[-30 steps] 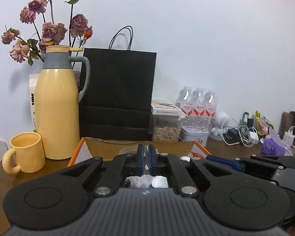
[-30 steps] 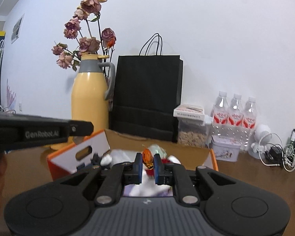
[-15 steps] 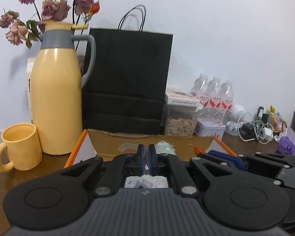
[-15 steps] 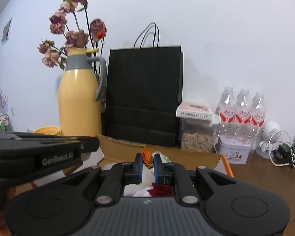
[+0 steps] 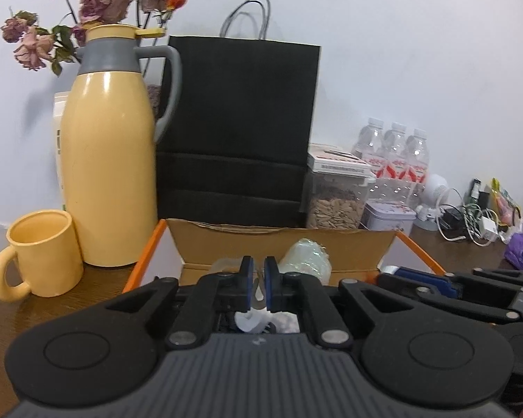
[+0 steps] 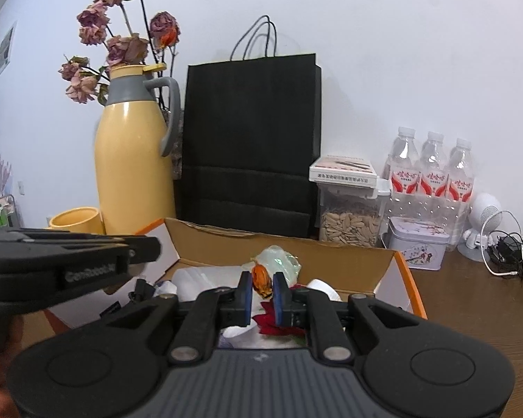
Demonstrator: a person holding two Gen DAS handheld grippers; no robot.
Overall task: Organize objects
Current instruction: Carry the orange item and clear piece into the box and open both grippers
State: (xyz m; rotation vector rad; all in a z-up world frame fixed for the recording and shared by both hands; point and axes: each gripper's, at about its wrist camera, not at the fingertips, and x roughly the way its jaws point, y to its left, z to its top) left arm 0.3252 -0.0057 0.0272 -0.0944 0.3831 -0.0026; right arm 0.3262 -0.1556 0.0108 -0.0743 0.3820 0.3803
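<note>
Both grippers hovering over open cardboard box [image 6: 362,264] on desk [image 6: 470,299], likely choosing items inside; left gripper [image 5: 258,280] jaws opening, nothing between; right gripper [image 6: 262,292] jaws nearly closed, empty, orange wrapper [image 6: 260,280] lying beyond

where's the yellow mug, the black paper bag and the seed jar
yellow mug [image 5: 42,254], left wrist view, on its outer wall
black paper bag [image 5: 240,122], left wrist view, middle of its front face
seed jar [image 6: 348,219], right wrist view, on its clear wall

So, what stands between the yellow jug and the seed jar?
A black paper bag stands upright between the jug and the seed jar, behind the cardboard box. Both wrist views show it.
</note>
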